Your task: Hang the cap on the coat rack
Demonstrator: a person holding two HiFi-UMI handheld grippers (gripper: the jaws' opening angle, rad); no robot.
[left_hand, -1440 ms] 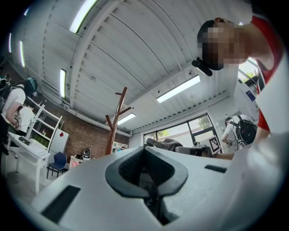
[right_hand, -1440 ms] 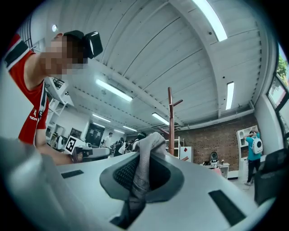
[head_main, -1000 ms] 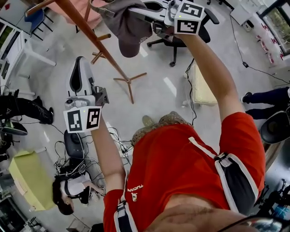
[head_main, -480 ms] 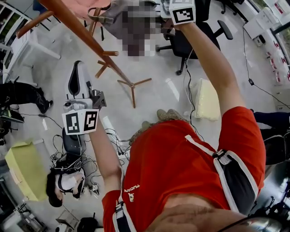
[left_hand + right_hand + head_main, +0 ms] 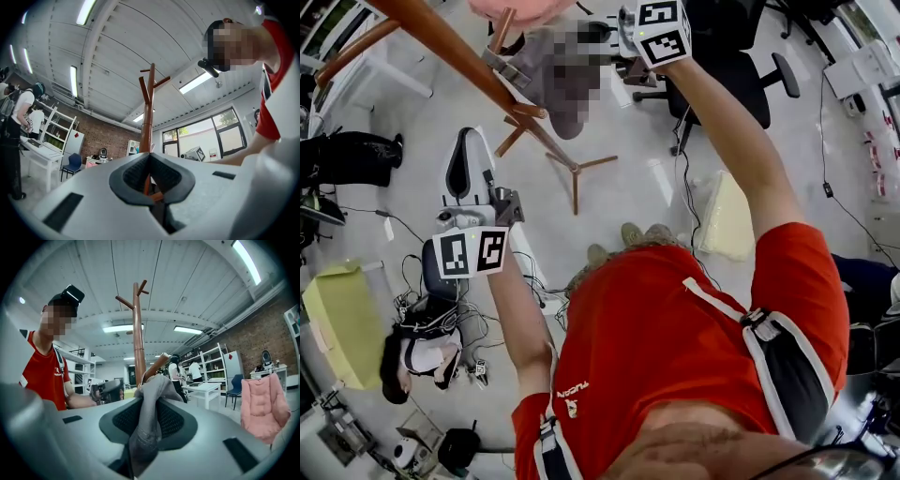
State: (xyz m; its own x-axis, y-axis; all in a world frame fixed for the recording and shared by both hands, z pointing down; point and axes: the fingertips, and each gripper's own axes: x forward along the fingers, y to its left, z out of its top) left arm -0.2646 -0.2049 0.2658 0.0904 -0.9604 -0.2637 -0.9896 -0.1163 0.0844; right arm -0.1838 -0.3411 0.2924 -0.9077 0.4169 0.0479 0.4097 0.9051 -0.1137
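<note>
The brown wooden coat rack [image 5: 450, 47] slants across the head view's top left, and its pole [image 5: 137, 333] stands straight ahead in the right gripper view. A grey cap [image 5: 567, 120] is draped over one peg [image 5: 154, 366]. My right gripper [image 5: 619, 42] is raised beside it. Its jaws are opening, and a fold of the cap [image 5: 147, 413] lies loosely between the pads. My left gripper [image 5: 469, 141] is held lower and to the left, clear of the rack, shut and holding nothing. In its own view the left gripper [image 5: 150, 157] points at the rack [image 5: 148, 108].
A pink padded chair [image 5: 262, 404] stands behind the rack. A black office chair [image 5: 722, 56] and a beige mat [image 5: 727, 216] lie to the right. At the lower left are a crouching person [image 5: 417, 347], floor cables and a yellow-green box [image 5: 342, 323].
My right gripper has carried the cap leftwards to the rack, and the cap now hangs over a peg. The left gripper has barely moved.
</note>
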